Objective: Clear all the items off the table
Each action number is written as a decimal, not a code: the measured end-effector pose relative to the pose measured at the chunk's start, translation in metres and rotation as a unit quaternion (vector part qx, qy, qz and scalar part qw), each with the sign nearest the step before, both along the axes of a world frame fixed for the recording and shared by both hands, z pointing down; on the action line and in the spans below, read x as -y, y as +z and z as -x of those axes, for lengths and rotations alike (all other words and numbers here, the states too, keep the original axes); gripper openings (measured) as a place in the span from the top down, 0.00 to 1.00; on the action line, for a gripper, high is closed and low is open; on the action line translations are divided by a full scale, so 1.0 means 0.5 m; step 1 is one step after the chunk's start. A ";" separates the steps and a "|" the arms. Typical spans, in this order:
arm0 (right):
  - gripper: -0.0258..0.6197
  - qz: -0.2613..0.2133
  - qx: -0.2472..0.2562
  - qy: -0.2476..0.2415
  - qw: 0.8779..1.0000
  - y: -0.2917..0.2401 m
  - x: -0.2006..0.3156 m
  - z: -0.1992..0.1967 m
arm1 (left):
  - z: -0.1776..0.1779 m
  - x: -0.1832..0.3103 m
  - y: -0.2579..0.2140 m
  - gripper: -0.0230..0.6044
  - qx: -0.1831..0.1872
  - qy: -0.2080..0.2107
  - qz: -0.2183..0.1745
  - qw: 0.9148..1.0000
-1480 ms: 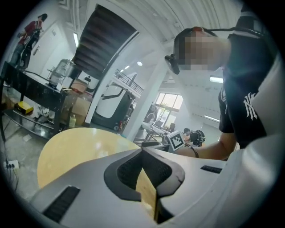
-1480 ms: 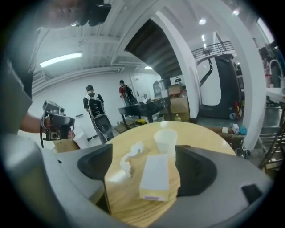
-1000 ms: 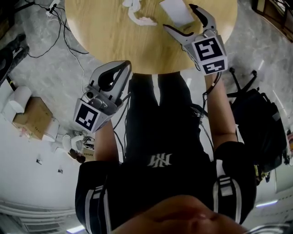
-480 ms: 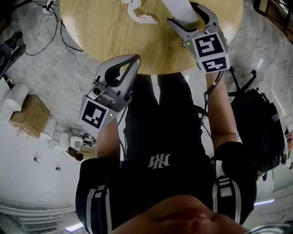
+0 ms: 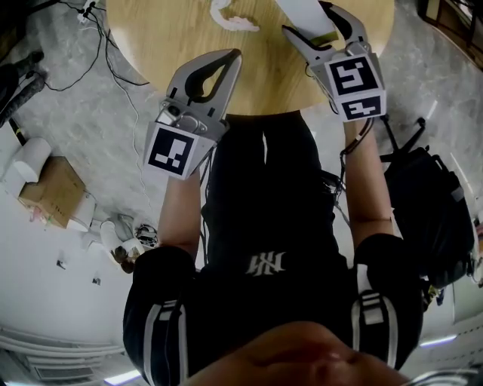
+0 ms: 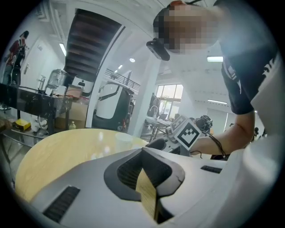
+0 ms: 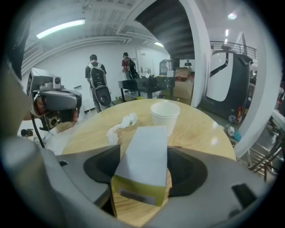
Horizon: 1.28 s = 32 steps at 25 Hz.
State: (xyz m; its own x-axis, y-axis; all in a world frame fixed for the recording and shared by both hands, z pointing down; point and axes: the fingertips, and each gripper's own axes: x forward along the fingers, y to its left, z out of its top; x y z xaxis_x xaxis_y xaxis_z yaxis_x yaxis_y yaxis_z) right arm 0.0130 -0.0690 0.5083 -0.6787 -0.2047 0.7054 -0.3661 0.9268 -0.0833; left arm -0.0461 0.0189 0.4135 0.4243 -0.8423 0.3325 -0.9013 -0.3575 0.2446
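Round wooden tabletop (image 5: pixel 151 45) beneath both tongs. Left tongs (image 5: pixel 232 54) pressed together, holding nothing, over the near rim, well apart from the right pair. Right tongs (image 5: pixel 304 18) closing around a long white-topped carton (image 7: pixel 144 156) with a yellow-green end, lying flat between the pads, seemingly not yet squeezed. White paper cup (image 7: pixel 164 115) upright just beyond the carton. Crumpled tissue (image 7: pixel 120 127) ahead and left of the right tongs.
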 end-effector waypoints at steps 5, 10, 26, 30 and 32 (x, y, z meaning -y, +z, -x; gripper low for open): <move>0.45 -0.025 0.015 0.015 0.999 -0.055 -0.023 -0.018 | -0.011 0.010 -0.009 0.94 0.002 0.014 -0.008 1.000; 0.45 -0.061 0.027 0.033 0.997 -0.115 -0.045 -0.041 | -0.032 0.032 -0.028 0.94 -0.006 0.016 -0.029 0.999; 0.46 -0.101 0.071 0.118 0.985 -0.139 0.052 -0.419 | -0.382 0.070 -0.012 0.94 -0.009 0.061 -0.030 0.998; 0.46 -0.084 0.068 0.133 0.985 -0.077 0.087 -0.546 | -0.525 0.094 0.031 0.94 -0.028 0.074 -0.021 0.997; 0.46 -0.077 0.063 0.139 0.985 -0.031 0.105 -0.607 | -0.596 0.106 0.067 0.94 -0.036 0.082 -0.011 0.996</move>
State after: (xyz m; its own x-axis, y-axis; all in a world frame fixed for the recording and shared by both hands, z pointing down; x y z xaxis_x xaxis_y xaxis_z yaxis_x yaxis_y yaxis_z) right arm 0.3163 -0.1218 0.4929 -0.6608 -0.4930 0.5659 -0.6041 0.7968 -0.0113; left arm 0.2521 -0.0341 0.4469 0.5789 -0.7664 0.2783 -0.8108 -0.5049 0.2961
